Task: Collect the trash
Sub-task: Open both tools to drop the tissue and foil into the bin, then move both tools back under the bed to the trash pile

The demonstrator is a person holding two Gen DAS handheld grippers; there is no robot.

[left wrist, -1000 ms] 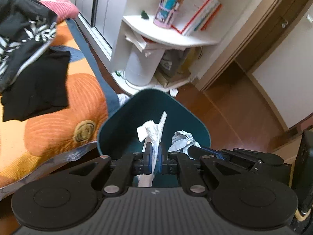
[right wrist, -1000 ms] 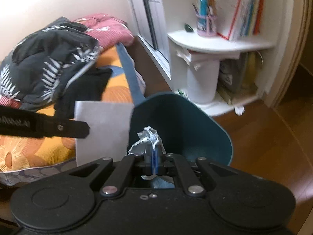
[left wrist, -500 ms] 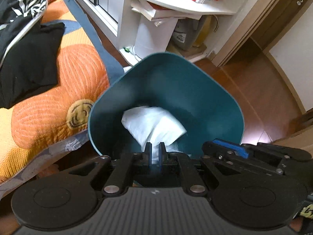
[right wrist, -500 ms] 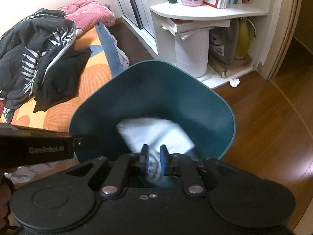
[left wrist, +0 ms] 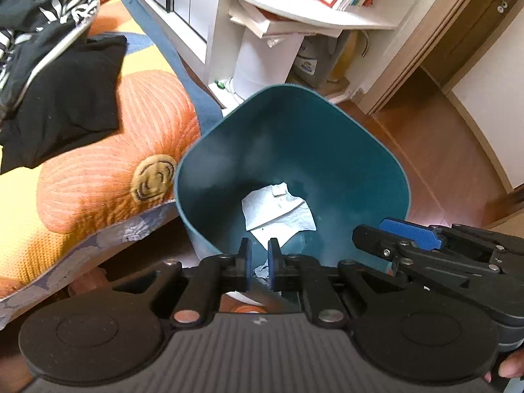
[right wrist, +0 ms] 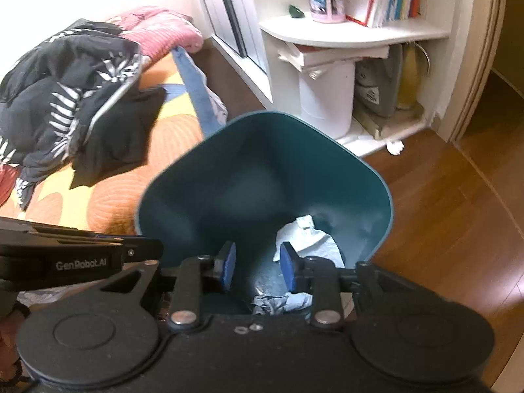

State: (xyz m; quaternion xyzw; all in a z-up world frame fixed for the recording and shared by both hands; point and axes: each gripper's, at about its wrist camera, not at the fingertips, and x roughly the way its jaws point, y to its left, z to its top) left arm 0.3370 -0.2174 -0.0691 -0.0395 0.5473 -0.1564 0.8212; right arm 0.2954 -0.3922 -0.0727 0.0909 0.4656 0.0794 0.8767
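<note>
A teal trash bin [left wrist: 294, 88] stands on the floor beside the bed, its mouth facing both cameras. A flat white sheet of paper [left wrist: 278, 211] lies loose inside it, also seen in the right wrist view [right wrist: 308, 239]. Deeper down sits a crumpled grey-white wad [right wrist: 281, 303]. My left gripper [left wrist: 259, 255] hangs over the near rim, its jaws opening by a narrow gap with nothing between the pads. My right gripper [right wrist: 257, 263] is beside it over the bin, jaws opening wide and holding nothing.
The bed with an orange flower cover [left wrist: 98, 163] and black clothes [left wrist: 59, 104] lies left of the bin. Behind stand a white corner shelf [left wrist: 294, 13] with books and a white cylinder [left wrist: 262, 62]. A tissue wad [right wrist: 394, 146] lies on the wooden floor [left wrist: 442, 150].
The left gripper let go of the white sheet and the right gripper let go of the crumpled wad; both now lie in the bin. The right jaws spread wide. The left gripper sank toward the bin.
</note>
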